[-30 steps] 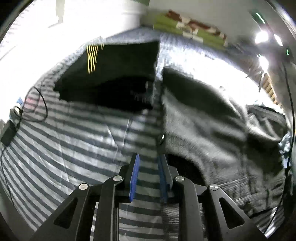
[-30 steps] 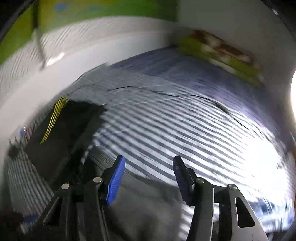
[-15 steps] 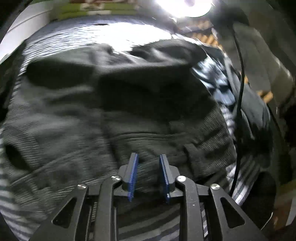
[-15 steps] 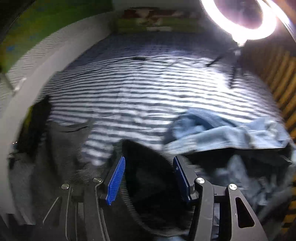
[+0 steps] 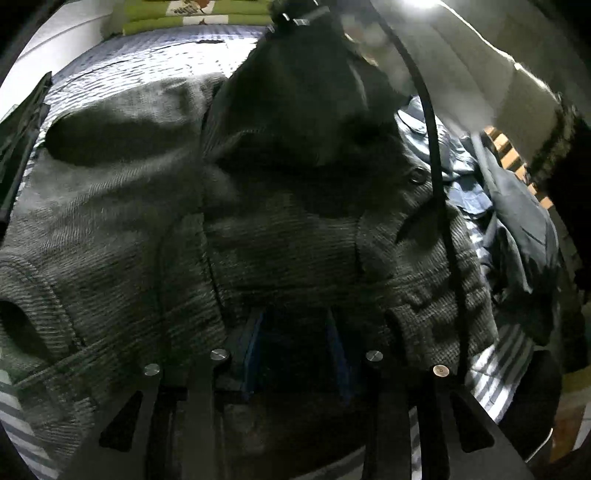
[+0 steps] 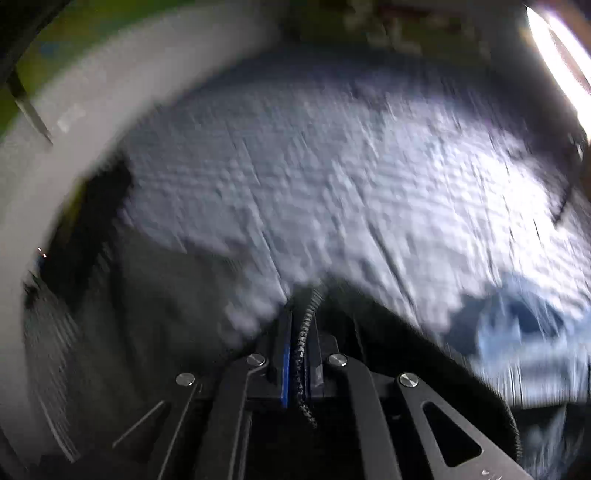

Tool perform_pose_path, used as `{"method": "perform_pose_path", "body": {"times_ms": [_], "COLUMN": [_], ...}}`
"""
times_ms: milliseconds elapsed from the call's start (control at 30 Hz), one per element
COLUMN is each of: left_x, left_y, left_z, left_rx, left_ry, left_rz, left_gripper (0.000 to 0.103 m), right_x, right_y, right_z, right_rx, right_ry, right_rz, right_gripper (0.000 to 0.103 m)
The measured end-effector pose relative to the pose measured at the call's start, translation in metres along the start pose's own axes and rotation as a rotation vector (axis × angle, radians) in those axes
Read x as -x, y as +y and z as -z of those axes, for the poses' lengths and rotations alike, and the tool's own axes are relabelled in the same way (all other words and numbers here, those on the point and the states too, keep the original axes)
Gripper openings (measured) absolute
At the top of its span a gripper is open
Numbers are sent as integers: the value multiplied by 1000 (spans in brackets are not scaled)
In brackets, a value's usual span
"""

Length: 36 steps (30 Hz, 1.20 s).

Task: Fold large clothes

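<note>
A dark grey knit sweater (image 5: 122, 221) lies spread on the striped bed sheet (image 5: 147, 62) and fills the left wrist view. My left gripper (image 5: 295, 343) hovers low over its near part, open, blue pads apart; the gap is too dark to tell what is in it. One part of the sweater (image 5: 303, 92) is pulled up into a peak at the top, where the right gripper (image 5: 291, 18) holds it. In the blurred right wrist view, my right gripper (image 6: 301, 339) is shut on a ribbed knit edge (image 6: 306, 317) of the sweater.
Blue denim clothes (image 5: 461, 166) are heaped to the right of the sweater, also in the right wrist view as a denim heap (image 6: 517, 332). A black cable (image 5: 439, 206) crosses the sweater. A folded black garment (image 5: 22, 122) sits at the left edge. Green bedding (image 5: 192, 18) lies at the back.
The left gripper swung from the folded black garment and bare sheet over onto the sweater. The right gripper, open before, has shut on the sweater's edge and is moving fast.
</note>
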<state>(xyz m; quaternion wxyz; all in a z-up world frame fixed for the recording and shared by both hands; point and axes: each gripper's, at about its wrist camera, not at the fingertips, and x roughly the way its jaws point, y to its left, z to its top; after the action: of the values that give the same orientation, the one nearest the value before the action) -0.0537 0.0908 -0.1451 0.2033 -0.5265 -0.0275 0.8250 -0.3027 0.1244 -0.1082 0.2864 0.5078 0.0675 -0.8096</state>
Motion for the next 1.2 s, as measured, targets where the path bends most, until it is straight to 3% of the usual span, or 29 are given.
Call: {"method": "perform_pose_path", "body": {"times_ms": [67, 100, 133, 200, 267, 467, 633, 733, 900, 1000, 1067, 1100, 1200], "left_x": [-3, -4, -4, -4, -4, 15, 26, 9, -24, -45, -54, -58, -60], "left_y": [2, 3, 3, 1, -1, -22, -68, -106, -154, -166, -168, -170, -168], "left_z": [-3, -6, -6, -6, -6, -7, -5, -11, -16, -15, -13, -13, -14], "left_rx": [12, 11, 6, -9, -15, -64, -170, -195, -247, -253, -257, -272, -289], "left_ry": [7, 8, 8, 7, 7, -48, -72, -46, 0, 17, 29, 24, 13], "left_rz": [7, 6, 3, -7, -8, -1, 110, 162, 162, 123, 103, 86, 52], "left_gripper": [36, 36, 36, 36, 36, 36, 53, 53, 56, 63, 63, 61, 39], "right_x": [-6, -6, 0, 20, 47, 98, 119, 128, 111, 88, 79, 77, 94], "right_y": [7, 9, 10, 2, -18, -103, -143, -138, -108, -98, -92, -92, -100], "right_z": [-13, -18, -20, -16, -5, 68, 131, 148, 139, 126, 114, 107, 95], "right_rx": [11, 34, 51, 56, 10, -269, -374, -330, -173, -114, -100, -116, -201], "right_ry": [25, 54, 67, 29, -24, -156, -161, -154, -94, -71, -75, -70, -126], "right_rz": [35, 76, 132, 144, 99, 86, 29, -33, 38, 68, 85, 74, -59], "right_gripper": [28, 49, 62, 63, 63, 63, 63, 62, 62, 62, 62, 62, 62]}}
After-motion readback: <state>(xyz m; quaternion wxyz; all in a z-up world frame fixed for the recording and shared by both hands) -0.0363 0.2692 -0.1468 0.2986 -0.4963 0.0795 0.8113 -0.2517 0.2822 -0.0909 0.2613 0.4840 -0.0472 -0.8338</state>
